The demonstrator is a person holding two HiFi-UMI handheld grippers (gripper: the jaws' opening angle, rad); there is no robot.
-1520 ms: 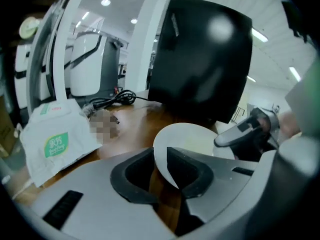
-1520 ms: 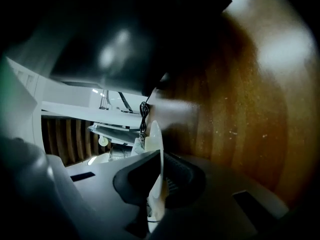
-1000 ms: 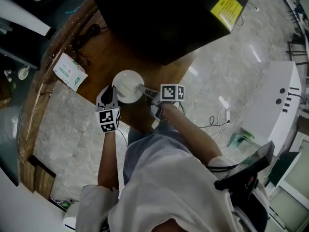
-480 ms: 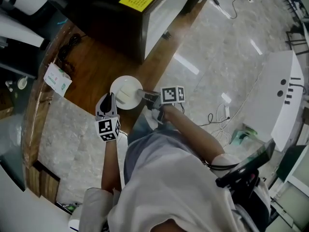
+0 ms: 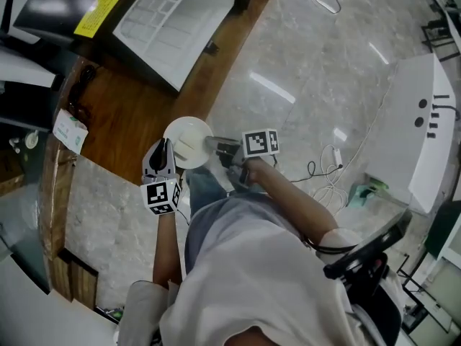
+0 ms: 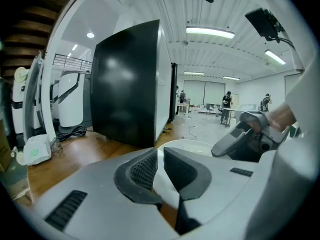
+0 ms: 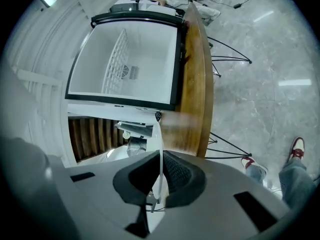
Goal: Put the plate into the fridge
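I hold a round white glazed plate [image 5: 189,137] in the middle of the head view, where it overlaps the edge of the brown wooden worktop [image 5: 133,117]. My left hand-held gripper [image 6: 159,168] is clamped on the plate's near rim with only a narrow gap between its pads. My right hand-held gripper [image 7: 161,176] is pinched almost fully together on the thin rim, seen edge-on. The plate is lifted but not yet inside the black fridge with a smooth white interior [image 5: 173,16], which stands open at the upper left with a wire-grid shelf. I judge that carrying it over and setting it down remain. The pads are ribbed dark rubber, and the grey marble floor [image 5: 310,85] is polished.
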